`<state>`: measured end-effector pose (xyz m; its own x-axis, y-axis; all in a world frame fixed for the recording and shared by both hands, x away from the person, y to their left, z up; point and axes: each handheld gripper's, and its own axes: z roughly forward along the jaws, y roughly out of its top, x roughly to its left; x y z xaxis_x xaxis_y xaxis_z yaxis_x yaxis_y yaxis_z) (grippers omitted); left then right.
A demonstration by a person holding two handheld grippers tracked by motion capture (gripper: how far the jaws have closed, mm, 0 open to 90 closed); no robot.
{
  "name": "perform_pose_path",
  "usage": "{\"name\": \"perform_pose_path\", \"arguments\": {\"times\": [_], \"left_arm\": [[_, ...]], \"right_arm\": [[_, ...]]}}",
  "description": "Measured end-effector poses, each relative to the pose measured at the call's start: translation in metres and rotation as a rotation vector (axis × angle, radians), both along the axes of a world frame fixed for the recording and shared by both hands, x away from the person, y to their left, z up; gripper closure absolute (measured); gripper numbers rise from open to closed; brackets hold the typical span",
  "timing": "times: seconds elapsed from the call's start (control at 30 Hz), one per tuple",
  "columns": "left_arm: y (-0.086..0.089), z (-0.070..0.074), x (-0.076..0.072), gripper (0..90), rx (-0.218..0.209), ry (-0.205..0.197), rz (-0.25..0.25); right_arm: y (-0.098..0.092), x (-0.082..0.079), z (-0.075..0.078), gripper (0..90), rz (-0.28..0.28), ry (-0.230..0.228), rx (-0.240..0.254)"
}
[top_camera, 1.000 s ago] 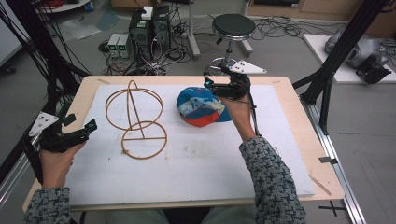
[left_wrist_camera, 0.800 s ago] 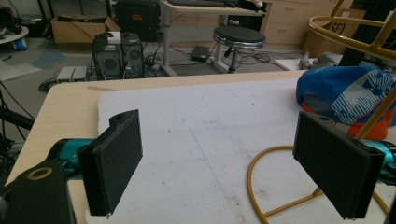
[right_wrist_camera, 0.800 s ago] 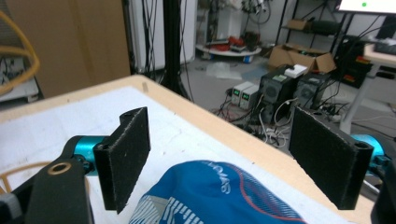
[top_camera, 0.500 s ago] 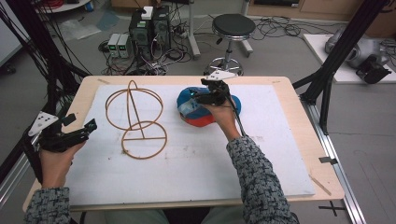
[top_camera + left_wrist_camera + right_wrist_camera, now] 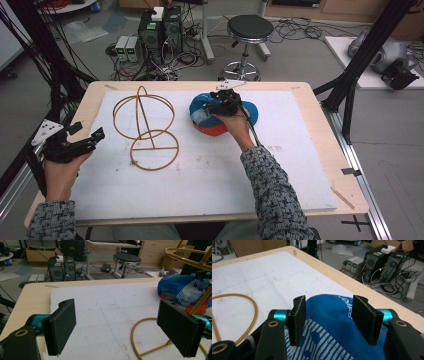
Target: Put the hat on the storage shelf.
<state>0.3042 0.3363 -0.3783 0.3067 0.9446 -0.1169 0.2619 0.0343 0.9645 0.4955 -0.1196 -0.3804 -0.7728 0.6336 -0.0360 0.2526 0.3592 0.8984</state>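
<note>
high view: right gripper over blue cap near table's far edge | left gripper view: left gripper wide open, empty, beside wire stand | right gripper view: jaws part-open astride soft, light cap crown, nothing clamped; pinch fabric fold.

One wire frame, one blue cap, one white mat, and two claws lie on the table.

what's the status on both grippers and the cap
Right gripper open, jaws over the blue cap. Left gripper open, idle at table edge. Wire hat stand beside cap, not blocking.
</note>
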Motion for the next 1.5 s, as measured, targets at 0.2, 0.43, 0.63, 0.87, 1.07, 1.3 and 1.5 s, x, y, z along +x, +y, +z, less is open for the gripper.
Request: {"name": "perform_pose_path", "arguments": {"times": [0.2,0.43,0.63,0.87,1.07,1.3,1.5], "left_arm": [[0.001,0.0,0.0,16.2,-0.001,0.003,0.002],[-0.001,-0.001,0.001,16.3,0.002,0.007,-0.003],[0.001,-0.001,0.0,16.3,0.002,0.005,0.006],[0.001,-0.001,0.0,16.3,0.0,0.005,0.006],[0.001,0.0,0.0,16.3,-0.002,0.0,0.005],[0.002,0.001,-0.001,16.3,-0.007,0.0,0.011],[0.003,0.002,-0.002,16.3,-0.007,-0.003,0.015]], "right_arm": [[0.003,0.002,-0.005,53.0,-0.008,0.017,-0.031],[0.006,0.0,-0.005,79.1,-0.042,0.007,-0.08],[0.006,-0.003,0.0,87.7,-0.072,-0.017,-0.09],[0.0,-0.008,0.014,88.3,-0.094,-0.06,-0.065],[-0.009,-0.014,0.03,88.3,-0.105,-0.094,-0.003],[-0.016,-0.023,0.055,88.4,-0.108,-0.147,0.068],[-0.02,-0.031,0.074,88.5,-0.099,-0.184,0.129]]}}
